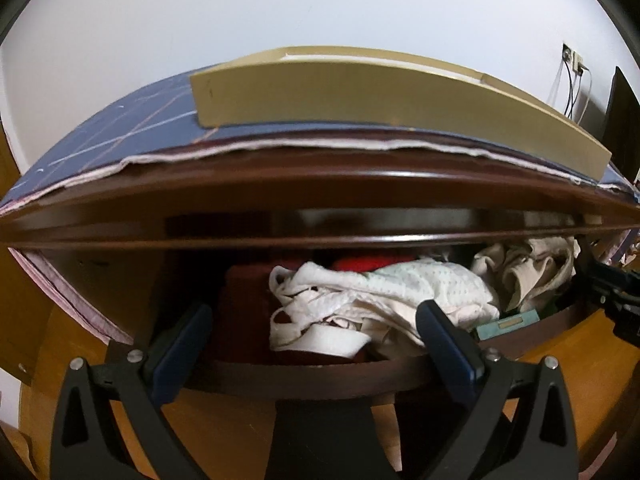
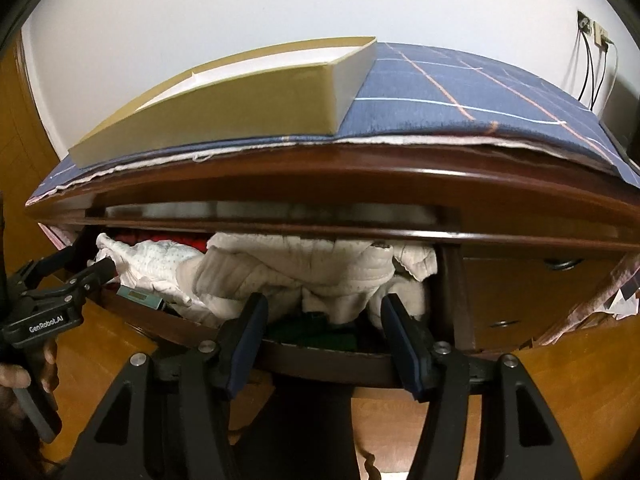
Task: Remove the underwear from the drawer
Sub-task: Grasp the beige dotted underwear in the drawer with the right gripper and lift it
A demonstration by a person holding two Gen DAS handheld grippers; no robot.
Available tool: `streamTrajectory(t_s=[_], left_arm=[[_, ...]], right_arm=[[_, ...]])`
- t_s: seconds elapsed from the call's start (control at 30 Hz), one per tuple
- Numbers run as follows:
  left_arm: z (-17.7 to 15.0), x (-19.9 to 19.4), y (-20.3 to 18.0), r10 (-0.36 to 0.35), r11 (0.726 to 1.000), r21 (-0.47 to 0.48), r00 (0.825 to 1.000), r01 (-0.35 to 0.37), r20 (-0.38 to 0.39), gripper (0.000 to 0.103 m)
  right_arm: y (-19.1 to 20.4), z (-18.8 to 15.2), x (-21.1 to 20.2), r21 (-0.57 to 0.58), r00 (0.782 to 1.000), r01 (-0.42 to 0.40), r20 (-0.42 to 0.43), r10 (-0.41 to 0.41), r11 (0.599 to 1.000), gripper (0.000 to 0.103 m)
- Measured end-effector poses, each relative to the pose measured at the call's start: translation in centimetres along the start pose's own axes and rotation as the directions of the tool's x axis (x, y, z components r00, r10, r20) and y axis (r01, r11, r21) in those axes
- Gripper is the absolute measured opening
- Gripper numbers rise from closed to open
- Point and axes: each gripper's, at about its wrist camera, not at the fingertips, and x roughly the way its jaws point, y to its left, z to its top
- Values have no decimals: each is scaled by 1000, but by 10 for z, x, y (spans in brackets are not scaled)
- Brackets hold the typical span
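Underwear: a loose heap of white and cream knit garments (image 2: 296, 276) lay in the open dark-brown wooden drawer (image 2: 320, 354), filling the middle and right part, with a white dotted piece with straps (image 1: 384, 296) on the left of the heap and a bit of red fabric (image 1: 368, 263) behind it. Judged light, soft and floppy, not fragile; the pieces looked tangled, so one pull might drag its neighbours. Best bite: a bunched fold or the thick elastic band at the front of the pile, not a thin strap. Right gripper (image 2: 324, 312) sat over the drawer front, blue-padded fingers (image 2: 246, 330) roughly half spread, cream folds just ahead between them, pads not visibly pressing cloth. Left gripper (image 1: 312, 320) hovered over the dotted piece, fingers (image 1: 442, 330) spread wide, nothing pinched; a hand (image 2: 24, 372) gripped its handle. A small teal box (image 1: 510, 324) lay at the drawer front edge. On top: a blue checked cloth (image 2: 460, 92) and a shallow tan cardboard tray (image 2: 224, 108). Wall sockets with cables (image 2: 592, 36) stood far right.
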Motion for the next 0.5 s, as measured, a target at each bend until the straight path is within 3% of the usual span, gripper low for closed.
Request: streamTrajectory(t_s=[0.5], left_arm=[[-29, -26, -1, -16, 998, 68, 999, 19, -38, 103]], right_arm=[[2, -37, -21, 1, 997, -10, -79, 10, 1000, 64]])
